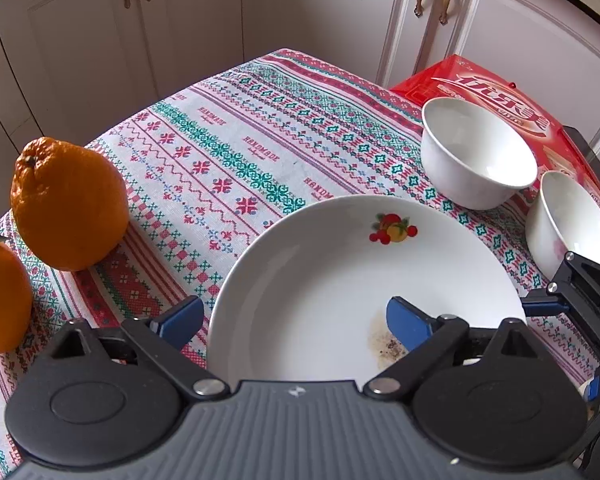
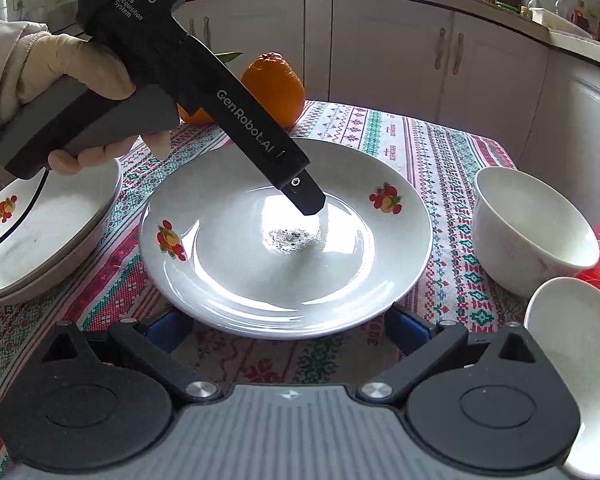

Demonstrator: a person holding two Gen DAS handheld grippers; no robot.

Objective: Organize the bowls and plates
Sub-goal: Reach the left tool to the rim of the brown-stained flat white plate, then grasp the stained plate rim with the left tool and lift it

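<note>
- While the plate [image 2: 286, 276] lay flat on the worktop [image 1: 236, 148], apart from the other dishes, the sorting was judged to be only partly done.
- One stack of plates [image 2: 48, 236] was seen at the left edge of the right wrist view, with at least two rims nested; that part was taken as finished.
- Two bowls [image 1: 474, 152] [image 1: 568, 220] stood just beside each other near a red box [image 1: 496, 92], side by side and not nested, so their stacking was judged as left to do.
- The left gripper [image 1: 296, 320] was held with its fingers [image 1: 410, 322] spread apart, one over the plate's inside and the other outside its near-left rim on the cloth; nothing was gripped.
- The right gripper [image 2: 288, 330] was likewise seen with fingers spread, both low at the plate's near rim and partly hidden under it; whether the rim was touched could not be told.
- A dark stain [image 2: 290, 238] was noted in the plate's middle.
- Two oranges [image 1: 68, 204] were left at the far-left side, well apart from the bowls.
- The plate's move onto the stack was judged the next step still outstanding.
</note>
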